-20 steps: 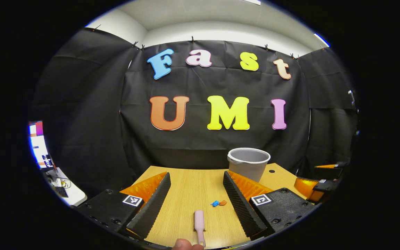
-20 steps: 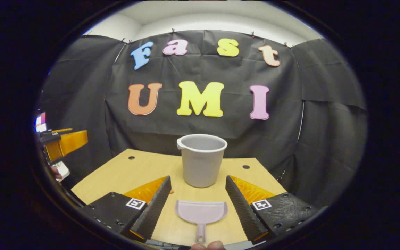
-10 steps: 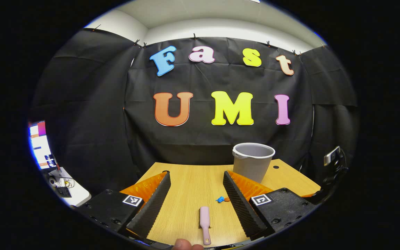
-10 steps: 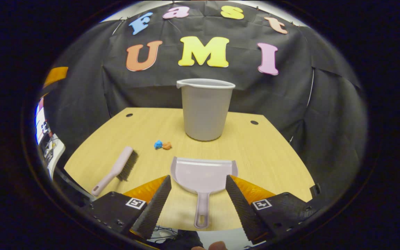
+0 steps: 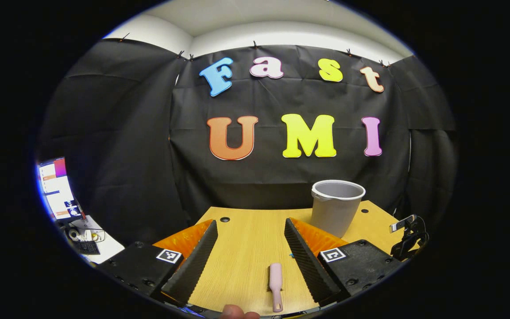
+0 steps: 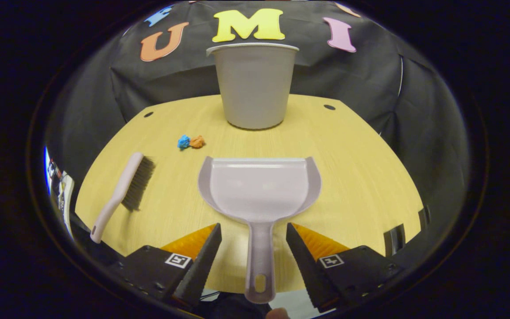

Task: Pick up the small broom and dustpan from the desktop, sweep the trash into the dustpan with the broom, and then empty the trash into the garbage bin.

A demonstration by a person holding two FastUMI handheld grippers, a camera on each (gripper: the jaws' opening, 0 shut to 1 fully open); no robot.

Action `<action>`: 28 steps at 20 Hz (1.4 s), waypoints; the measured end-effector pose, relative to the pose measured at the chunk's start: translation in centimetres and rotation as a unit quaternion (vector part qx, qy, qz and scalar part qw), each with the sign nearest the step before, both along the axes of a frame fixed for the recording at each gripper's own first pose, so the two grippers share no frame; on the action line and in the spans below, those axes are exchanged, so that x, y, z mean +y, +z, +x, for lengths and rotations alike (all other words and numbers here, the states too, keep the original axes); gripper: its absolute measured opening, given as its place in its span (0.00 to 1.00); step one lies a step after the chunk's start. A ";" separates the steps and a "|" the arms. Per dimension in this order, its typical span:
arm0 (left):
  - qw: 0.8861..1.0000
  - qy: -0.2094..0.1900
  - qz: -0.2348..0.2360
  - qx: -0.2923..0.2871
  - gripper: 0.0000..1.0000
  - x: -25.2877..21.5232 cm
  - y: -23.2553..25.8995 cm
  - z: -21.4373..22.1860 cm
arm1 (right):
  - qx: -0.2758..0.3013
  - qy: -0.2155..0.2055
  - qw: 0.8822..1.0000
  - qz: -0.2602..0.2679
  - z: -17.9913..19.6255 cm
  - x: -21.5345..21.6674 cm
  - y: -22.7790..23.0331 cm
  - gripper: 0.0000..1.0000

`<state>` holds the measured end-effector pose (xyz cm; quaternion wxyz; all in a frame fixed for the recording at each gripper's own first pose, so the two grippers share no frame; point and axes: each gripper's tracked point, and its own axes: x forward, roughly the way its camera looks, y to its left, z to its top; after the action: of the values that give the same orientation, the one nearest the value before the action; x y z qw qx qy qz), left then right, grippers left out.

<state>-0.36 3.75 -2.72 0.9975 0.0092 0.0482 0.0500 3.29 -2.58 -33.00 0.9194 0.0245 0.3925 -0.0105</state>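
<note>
In the left gripper view a pale pink broom (image 5: 275, 285) lies on the wooden desk (image 5: 246, 248), low between the fingers of my open left gripper (image 5: 250, 223) and nearer the right finger. In the right gripper view a pale lilac dustpan (image 6: 259, 186) lies flat, and its handle (image 6: 259, 261) runs back between the fingers of my open right gripper (image 6: 253, 228), neither finger touching it. The broom (image 6: 124, 190) lies to the dustpan's left, bristles to the right. Two small crumpled scraps of trash (image 6: 191, 141), blue and orange, sit beyond it. A grey bin (image 6: 253, 84) stands upright behind.
The grey bin (image 5: 337, 206) stands at the desk's far right in the left gripper view. A lit monitor (image 5: 56, 190) and a side table are off to the left. The desk (image 6: 361, 177) has cable holes near its back corners. Black cloth walls close the back.
The right gripper has dropped and moved forward, so the dustpan's handle now lies between its fingers. The left gripper has drifted left; the broom sits further right in its view.
</note>
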 end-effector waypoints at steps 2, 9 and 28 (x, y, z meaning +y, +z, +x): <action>1.000 0.005 -0.001 0.002 0.98 0.4 -0.2 0.0 | 0.020 -0.003 1.000 0.011 0.0 0.3 -0.9 0.78; 1.000 0.004 -0.012 0.011 0.97 0.4 -0.9 0.7 | 0.049 -0.017 0.999 0.007 0.3 -0.4 -1.7 0.34; 0.971 -0.065 -0.032 0.226 0.98 -4.6 -20.7 -0.2 | 0.055 0.000 0.998 0.009 0.2 -0.9 -1.9 0.23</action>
<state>-0.53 -0.84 -23.40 0.9616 -0.0088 0.2735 -0.0196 3.49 -3.49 -34.93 0.8962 0.0319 0.4424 -0.0085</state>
